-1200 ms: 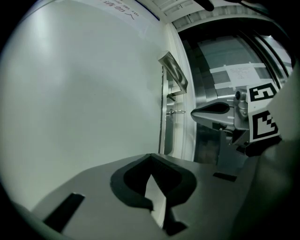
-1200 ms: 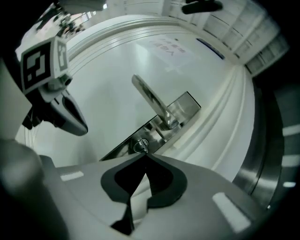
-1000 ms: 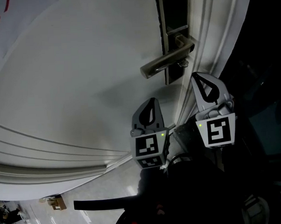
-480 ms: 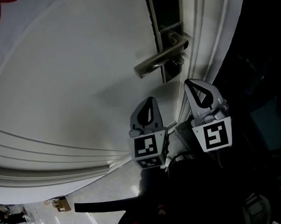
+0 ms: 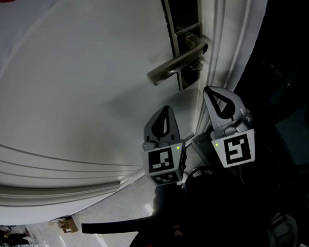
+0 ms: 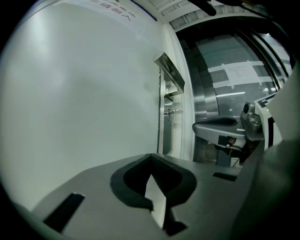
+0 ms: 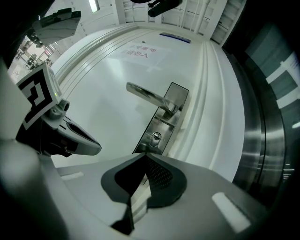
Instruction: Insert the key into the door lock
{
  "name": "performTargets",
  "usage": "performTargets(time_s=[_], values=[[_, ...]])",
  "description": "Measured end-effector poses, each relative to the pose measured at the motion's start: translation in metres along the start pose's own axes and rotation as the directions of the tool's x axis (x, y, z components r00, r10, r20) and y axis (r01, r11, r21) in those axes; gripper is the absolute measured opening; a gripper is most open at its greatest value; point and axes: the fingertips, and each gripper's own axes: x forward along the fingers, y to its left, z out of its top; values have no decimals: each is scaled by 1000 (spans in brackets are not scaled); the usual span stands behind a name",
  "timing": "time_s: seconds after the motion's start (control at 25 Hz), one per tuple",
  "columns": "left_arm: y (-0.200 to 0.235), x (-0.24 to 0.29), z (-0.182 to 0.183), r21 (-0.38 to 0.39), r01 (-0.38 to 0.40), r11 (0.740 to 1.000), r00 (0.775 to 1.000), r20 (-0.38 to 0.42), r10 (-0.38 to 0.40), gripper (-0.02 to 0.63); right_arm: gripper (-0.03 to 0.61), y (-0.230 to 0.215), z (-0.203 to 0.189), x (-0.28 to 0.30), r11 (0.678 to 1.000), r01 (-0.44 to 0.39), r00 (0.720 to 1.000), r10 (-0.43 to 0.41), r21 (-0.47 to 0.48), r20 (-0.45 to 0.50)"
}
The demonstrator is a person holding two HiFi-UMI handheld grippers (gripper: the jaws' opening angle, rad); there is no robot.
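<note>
A white door point(image 5: 91, 87) carries a metal lever handle point(image 5: 175, 65) on a dark lock plate point(image 5: 183, 22). Under the handle, a small key-like piece point(image 6: 173, 111) sticks out of the lock. In the right gripper view the round keyhole point(image 7: 155, 137) sits on the plate point(image 7: 161, 124), below the handle point(image 7: 147, 95). My left gripper point(image 5: 167, 110) hangs below the handle, its jaws together and nothing between them point(image 6: 150, 157). My right gripper point(image 5: 213, 89) is beside it at the door's edge, pointing up at the lock, also shut and empty point(image 7: 143, 157).
A white moulded door frame point(image 5: 228, 50) runs along the right of the door. Beyond it is a steel and glass panel point(image 6: 225, 70). Pale floor point(image 5: 72, 236) shows at the head view's lower left, and the right side is dark.
The head view shifted a little a second ago, so the handle sits further left and up. Both grippers have kept their places below the handle since.
</note>
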Motion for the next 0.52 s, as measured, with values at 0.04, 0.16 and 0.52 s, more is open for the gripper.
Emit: performTargets(time_s=[0.04,0.16,0.52], values=[[0,0,0,-3,0,1000,1000,0,0,0,0,0,0,0,1000,1,1000,-1,-2,0],[0,1,0,-3,-2,1000,1000,3,2,0,0,0,0,0,1000,1,1000,-1,-3,-1],[-1,3,-1,2,1,1000,1000,1,-1,2,0,-1,1,1,1000,-1,1000,1,-9,6]])
